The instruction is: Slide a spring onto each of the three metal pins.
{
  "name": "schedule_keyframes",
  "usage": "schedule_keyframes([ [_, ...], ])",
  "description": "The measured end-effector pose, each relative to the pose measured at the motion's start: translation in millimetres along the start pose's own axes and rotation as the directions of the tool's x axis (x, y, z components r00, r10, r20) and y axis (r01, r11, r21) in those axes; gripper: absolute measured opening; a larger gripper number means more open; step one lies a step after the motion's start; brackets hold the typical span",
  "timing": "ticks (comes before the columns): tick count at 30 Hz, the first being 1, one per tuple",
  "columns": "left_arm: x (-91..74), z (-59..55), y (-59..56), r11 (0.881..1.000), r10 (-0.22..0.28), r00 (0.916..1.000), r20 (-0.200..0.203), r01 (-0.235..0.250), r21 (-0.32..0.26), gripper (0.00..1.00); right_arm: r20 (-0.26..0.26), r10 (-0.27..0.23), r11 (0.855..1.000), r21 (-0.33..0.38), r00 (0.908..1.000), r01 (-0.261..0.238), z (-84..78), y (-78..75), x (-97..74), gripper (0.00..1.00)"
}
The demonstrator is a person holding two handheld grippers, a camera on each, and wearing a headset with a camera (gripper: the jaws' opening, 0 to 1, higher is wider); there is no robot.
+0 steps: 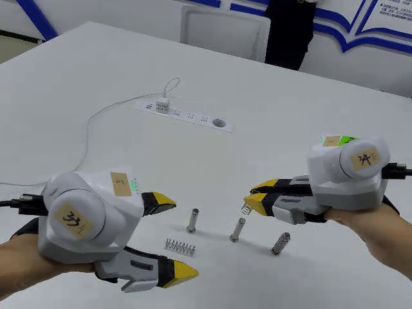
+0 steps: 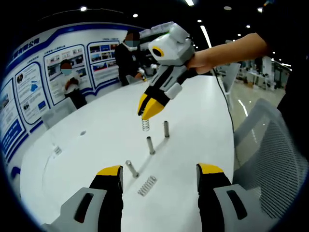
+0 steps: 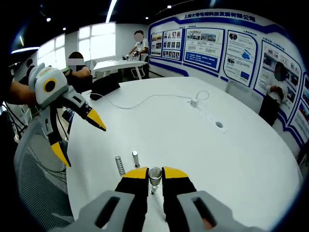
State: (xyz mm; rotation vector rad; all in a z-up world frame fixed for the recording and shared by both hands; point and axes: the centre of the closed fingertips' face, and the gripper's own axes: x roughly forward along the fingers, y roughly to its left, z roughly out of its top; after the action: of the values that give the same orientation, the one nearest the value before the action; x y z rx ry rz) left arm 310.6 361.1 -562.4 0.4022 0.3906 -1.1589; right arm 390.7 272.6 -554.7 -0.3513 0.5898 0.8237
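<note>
In the head view the task is standing, as I judge it, about a third done. The far pin (image 1: 280, 243) is already looking wrapped in coils, while the middle pin (image 1: 237, 230) and the near pin (image 1: 192, 220) are standing bare and upright on the white table (image 1: 270, 135). The right gripper (image 1: 253, 201) is pinching the held spring (image 1: 246, 208) just beside the top of the middle pin. The loose spring (image 1: 179, 246) is lying on its side near the near pin, between the wide-spread jaws of the left gripper (image 1: 170, 237), which is carrying nothing. That is leaving two springs to seat. In the left gripper view its own yellow-tipped jaws are gaping over the loose spring (image 2: 147, 185). The three pins are lining up away toward the right gripper (image 2: 147, 108), with the held spring (image 2: 145, 124) hanging below its tips (whether the farthest pin is sleeved is too small to tell here). In the right gripper view the jaws are clamping the held spring (image 3: 154, 175), which is showing end-on as a bright ring, with the near pin (image 3: 135, 158) and the loose spring (image 3: 118, 165) lying beyond. The pins are reading as short, smooth, dull-grey metal cylinders. The springs are reading as fine, shiny wire coils, light and probably prone to rolling. The table is showing a smooth, matte face.
</note>
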Motion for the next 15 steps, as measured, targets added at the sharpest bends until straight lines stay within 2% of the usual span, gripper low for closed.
schedule_keyframes([
  [5, -1.0, 0.7, 0.6, 1.000, -0.001, 0.9999, 0.016, 0.001, -0.019, 0.64, -0.021, 0.000, 1.000, 0.009, 0.9998, 0.000, -7.2, -1.9, 5.0, 0.11],
  [9, -1.4, -3.1, 2.2, 1.000, 0.007, 1.0000, 0.003, -0.007, -0.015, 0.65, -0.029, -0.003, 1.000, 0.024, 0.9996, 0.004, -12.1, -3.5, 7.7, 0.11],
  [15, -2.1, -7.1, 5.5, 0.999, 0.017, 0.9999, -0.003, -0.017, -0.037, 0.69, -0.038, 0.009, 0.999, 0.034, 0.9992, -0.008, -16.0, -1.2, 11.8, 0.11],
])
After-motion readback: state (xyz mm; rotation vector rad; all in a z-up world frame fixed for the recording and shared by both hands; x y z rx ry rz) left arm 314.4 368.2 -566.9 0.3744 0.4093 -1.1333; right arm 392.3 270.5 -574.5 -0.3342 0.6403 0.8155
